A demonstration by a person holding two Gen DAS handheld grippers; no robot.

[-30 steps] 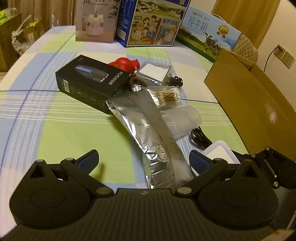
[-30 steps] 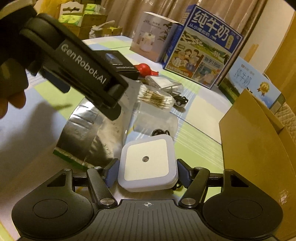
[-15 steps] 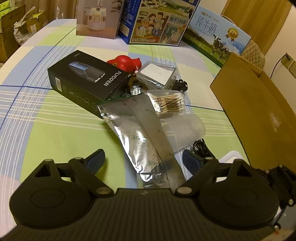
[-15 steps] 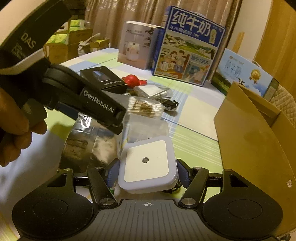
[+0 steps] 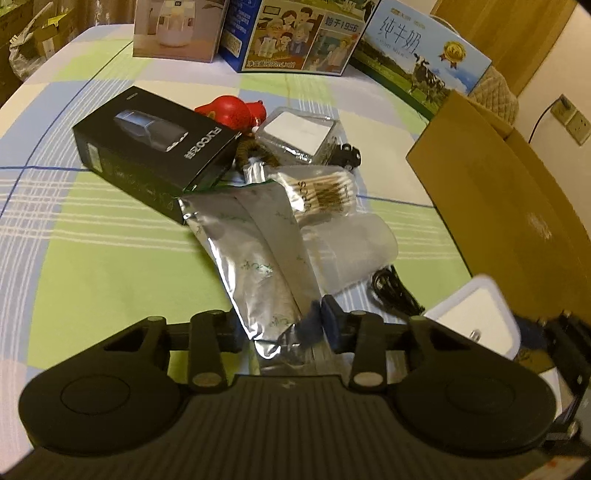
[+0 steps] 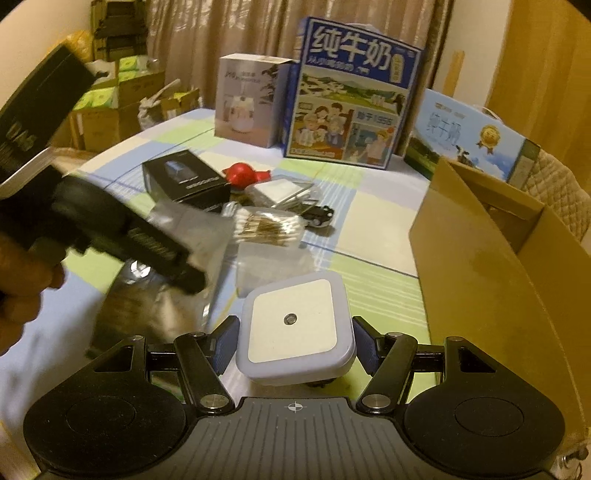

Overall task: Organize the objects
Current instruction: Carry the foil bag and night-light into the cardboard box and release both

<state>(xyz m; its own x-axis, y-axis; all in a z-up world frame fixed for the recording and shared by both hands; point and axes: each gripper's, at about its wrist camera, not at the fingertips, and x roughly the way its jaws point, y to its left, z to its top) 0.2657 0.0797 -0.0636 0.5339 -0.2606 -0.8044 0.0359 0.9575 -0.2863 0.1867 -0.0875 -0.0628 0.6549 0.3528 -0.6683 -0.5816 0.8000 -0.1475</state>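
A silver foil pouch lies on the checked tablecloth among a pile of small items. My left gripper has its jaws closing on the pouch's near end, which crumples between the pads. From the right wrist view, the left gripper shows blurred over the pouch, with a hand behind it. My right gripper is shut on a white square night light, held above the table beside the open cardboard box. The night light also shows at the lower right of the left wrist view.
Beyond the pouch lie a black product box, a red toy, a clear case, bagged cotton swabs, a translucent bag and a black cable. Milk cartons stand at the back; the cardboard box is on the right.
The left jaws went from wide open to pinching the near end of the foil pouch. The right gripper rose and rolled a little with the night light in it.
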